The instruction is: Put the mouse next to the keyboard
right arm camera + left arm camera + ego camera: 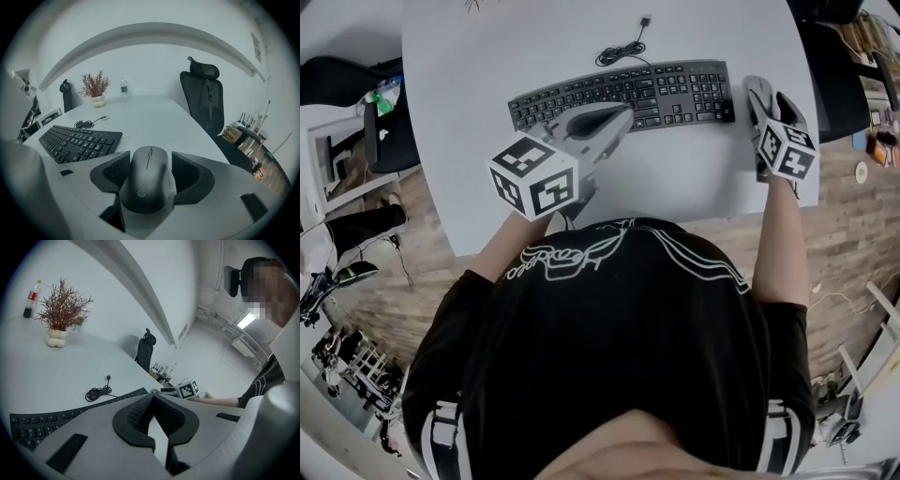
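The person's black shirt (628, 356) fills the lower part of the head view, and both bare forearms reach forward from it over the near edge of the white tabletop (469, 56).

The right forearm (783, 234) runs almost straight ahead along the tabletop's right side. It carries the right hand-held gripper (151, 161), which sits just beside the right end of the keyboard (619, 94) with its marker cube (789, 150) toward the person. Its jaws are clenched on the mouse (147, 187), one dark ribbed pad against each flank. The mouse is a dark grey one with its wheel pointing away from the camera. It lies in that grip just to the right of the keyboard's number pad. Whether it rests on the tabletop or hangs just above it cannot be told.

The left forearm comes in at a slant from the left. The left hand-held gripper (619, 117) points to the right across the keyboard's front edge, near the middle. Its jaws are closed tip to tip with nothing between them, and only a sliver of white tabletop shows behind the pads.

The keyboard's coiled cable (623, 52) lies behind it. A potted plant (58, 317) and a bottle (30, 298) stand well apart at the far side, and a black office chair (204, 103) stands off the right edge.
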Motion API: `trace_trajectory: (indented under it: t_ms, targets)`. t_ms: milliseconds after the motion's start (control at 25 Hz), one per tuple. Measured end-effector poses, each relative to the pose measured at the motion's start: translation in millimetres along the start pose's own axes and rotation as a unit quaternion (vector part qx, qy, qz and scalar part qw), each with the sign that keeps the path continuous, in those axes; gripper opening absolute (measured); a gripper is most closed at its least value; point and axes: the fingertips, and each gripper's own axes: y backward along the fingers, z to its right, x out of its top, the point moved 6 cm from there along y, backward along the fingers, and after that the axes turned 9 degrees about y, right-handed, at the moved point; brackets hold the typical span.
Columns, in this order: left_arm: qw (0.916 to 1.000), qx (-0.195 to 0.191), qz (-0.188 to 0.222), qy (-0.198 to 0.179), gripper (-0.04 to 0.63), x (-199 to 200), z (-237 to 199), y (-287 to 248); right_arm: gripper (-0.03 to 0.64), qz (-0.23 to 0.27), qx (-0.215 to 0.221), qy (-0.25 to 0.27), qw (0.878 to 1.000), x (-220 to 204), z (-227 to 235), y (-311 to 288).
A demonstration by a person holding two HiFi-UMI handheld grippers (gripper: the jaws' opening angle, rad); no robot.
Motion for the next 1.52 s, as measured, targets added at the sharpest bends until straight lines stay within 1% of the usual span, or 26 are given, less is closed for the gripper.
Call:
trace_trajectory:
  t_ms: [120, 200, 320, 400, 480, 520, 560, 600, 640, 720, 800, 920, 1040, 1160, 1280, 1360, 1520]
  targets:
    - [0.9999, 0.004, 0.012, 0.003, 0.008, -2.9, -0.5, 9.7, 0.239, 0.002, -0.008, 0.024, 1.000, 1.2, -4.8, 5.9]
    - [0.9997, 0.005, 0.023, 0.001, 0.008, -3.5, 2.7, 16.7, 0.239, 0.018, -0.014, 0.031, 0.999, 7.4, -6.1, 15.5]
    - [0.9993, 0.006, 0.037, -0.008, 0.008, -6.4, 14.5, 29.6, 0.238, 0.064, -0.027, 0.039, 0.997, 22.6, -9.2, 43.1]
    - [0.9987, 0.004, 0.048, -0.014, 0.008, -8.3, 25.7, 38.9, 0.238, 0.094, -0.024, 0.038, 0.995, 34.2, -17.3, 66.2]
    - [0.9976, -0.001, 0.064, -0.026, 0.008, -5.7, 41.1, 47.8, 0.235, 0.135, -0.017, 0.031, 0.990, 48.4, -27.8, 93.2]
    - [0.9966, -0.005, 0.074, -0.035, 0.008, -3.7, 50.8, 52.7, 0.205, 0.160, -0.012, 0.027, 0.987, 55.4, -33.6, 108.7]
    - [0.9954, -0.008, 0.084, -0.045, 0.008, -2.7, 61.4, 58.0, 0.145, 0.184, -0.007, 0.026, 0.983, 61.3, -39.9, 124.8]
    - [0.9941, -0.011, 0.092, -0.055, 0.008, -3.0, 72.1, 63.5, 0.090, 0.202, -0.004, 0.034, 0.979, 65.9, -46.7, 140.7]
    - [0.9930, -0.014, 0.099, -0.064, 0.008, -4.0, 81.8, 68.7, 0.049, 0.215, -0.002, 0.050, 0.975, 70.0, -54.1, 155.8]
    - [0.9911, -0.017, 0.107, -0.078, 0.008, -5.9, 96.2, 78.2, 0.025, 0.233, 0.006, 0.089, 0.968, 78.4, -71.3, 182.1]
    - [0.9897, -0.019, 0.113, -0.086, 0.008, -7.0, 106.4, 90.1, 0.014, 0.240, 0.040, 0.105, 0.964, 85.7, -95.0, 204.5]
    - [0.9859, -0.016, 0.123, -0.113, 0.008, -4.1, 123.2, 113.0, 0.012, 0.245, 0.114, 0.114, 0.956, 98.8, -133.5, 237.7]
    - [0.9811, -0.008, 0.122, -0.150, 0.008, -3.9, 141.4, 130.7, 0.012, 0.268, 0.157, 0.125, 0.942, 108.9, -163.1, 272.4]
    - [0.9782, -0.015, 0.112, -0.174, 0.008, -15.4, 159.2, 149.8, 0.012, 0.283, 0.191, 0.127, 0.931, 106.6, -196.9, 299.4]
    - [0.9775, -0.032, 0.100, -0.183, 0.008, -41.1, 175.2, 178.5, 0.013, 0.285, 0.215, 0.123, 0.926, 97.8, -236.7, 324.2]
    - [0.9778, -0.038, 0.093, -0.184, 0.008, -61.9, 181.6, 202.2, 0.014, 0.285, 0.228, 0.109, 0.924, 88.4, -264.2, 340.6]
    - [0.9804, -0.051, 0.090, -0.168, 0.008, -104.0, 193.7, 246.9, 0.012, 0.280, 0.250, 0.083, 0.923, 61.1, -316.7, 375.8]
